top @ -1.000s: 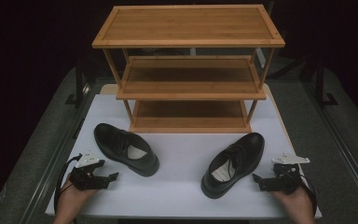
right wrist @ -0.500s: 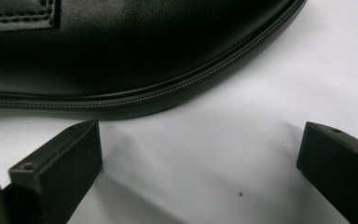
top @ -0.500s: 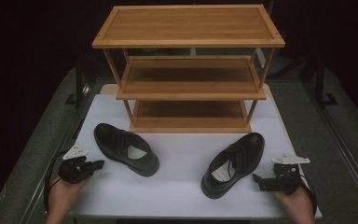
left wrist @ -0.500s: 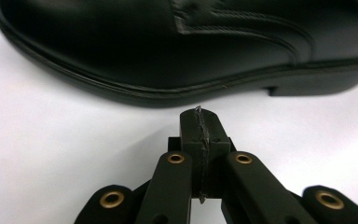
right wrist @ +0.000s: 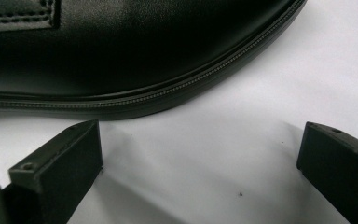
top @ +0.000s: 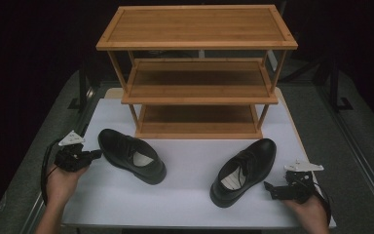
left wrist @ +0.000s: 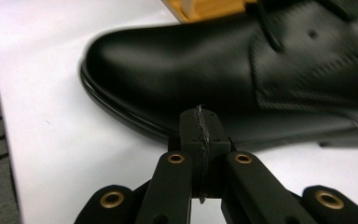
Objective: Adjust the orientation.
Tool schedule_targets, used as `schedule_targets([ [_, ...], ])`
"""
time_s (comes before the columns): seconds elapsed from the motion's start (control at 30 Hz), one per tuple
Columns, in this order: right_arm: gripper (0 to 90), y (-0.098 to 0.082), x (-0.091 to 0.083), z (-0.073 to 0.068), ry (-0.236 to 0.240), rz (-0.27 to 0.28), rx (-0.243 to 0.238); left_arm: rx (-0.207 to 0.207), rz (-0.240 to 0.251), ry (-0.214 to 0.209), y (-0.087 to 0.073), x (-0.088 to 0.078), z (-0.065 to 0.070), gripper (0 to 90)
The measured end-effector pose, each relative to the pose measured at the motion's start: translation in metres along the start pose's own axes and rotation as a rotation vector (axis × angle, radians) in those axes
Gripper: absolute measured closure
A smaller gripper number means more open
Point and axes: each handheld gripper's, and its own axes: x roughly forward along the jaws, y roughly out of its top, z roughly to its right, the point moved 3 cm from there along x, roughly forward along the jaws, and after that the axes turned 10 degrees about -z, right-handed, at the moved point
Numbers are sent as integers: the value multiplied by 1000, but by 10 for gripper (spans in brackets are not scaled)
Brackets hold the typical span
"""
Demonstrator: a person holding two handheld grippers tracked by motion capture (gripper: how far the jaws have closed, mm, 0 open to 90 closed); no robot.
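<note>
Two black leather shoes, left shoe and right shoe, before wooden rack. Likely light, smooth, stiff-soled; best gripped at collar. Left gripper closed, empty; right gripper wide.

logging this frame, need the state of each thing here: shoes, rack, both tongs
left shoe: upright on its sole on the white table, toe toward the left tongs, not gripped
right shoe: upright on its sole, heel end nearest the person, not gripped
wooden rack: standing at the back of the table, all three shelves bare
left tongs: jaws shut, empty, close to the shoe's toe
right tongs: jaws open, empty, beside the right shoe
</note>
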Motion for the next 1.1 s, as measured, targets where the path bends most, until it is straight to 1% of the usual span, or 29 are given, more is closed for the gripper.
schedule_targets([
  [0.23, 0, 0, 0, 0, 1, -1, 2, -19, 5, 34, 22, 0, -24, 900],
  [0.4, 0, 0, 0, 0, 1, -1, 2, -27, -2, 61, 36, 6, -41, 900],
  [0.43, 0, 0, 0, 0, 1, -1, 2, -32, 2, 64, 38, 8, -44, 900],
  [0.5, 0, 0, 0, 0, 1, -1, 2, -36, -10, 79, 42, 12, -51, 900],
  [0.6, 0, 0, 0, 0, 1, -1, 2, -43, -11, 91, 48, 19, -61, 900],
  [0.63, 0, 0, 0, 0, 1, 0, 2, -48, -16, 91, 49, 21, -64, 900],
  [0.73, 0, 0, 0, 0, 1, 0, 2, -44, -34, 111, 53, 30, -74, 900],
  [0.8, 0, 0, 0, 0, 1, 0, 2, -53, -37, 116, 55, 38, -81, 900],
  [0.87, 0, 0, 0, 0, 1, 0, 2, -57, -53, 116, 56, 44, -85, 900],
  [0.97, 0, 0, 0, 0, 1, 0, 1, -71, -75, 117, 54, 55, -89, 900],
  [1.0, 0, 0, 0, 0, 1, 0, 1, -77, -76, 118, 54, 58, -90, 900],
  [1.07, 0, 0, 0, 0, 2, 1, 1, -81, -83, 132, 52, 63, -90, 900],
  [1.1, 0, 0, 0, 0, 2, 1, 1, -83, -83, 131, 51, 65, -90, 900],
])
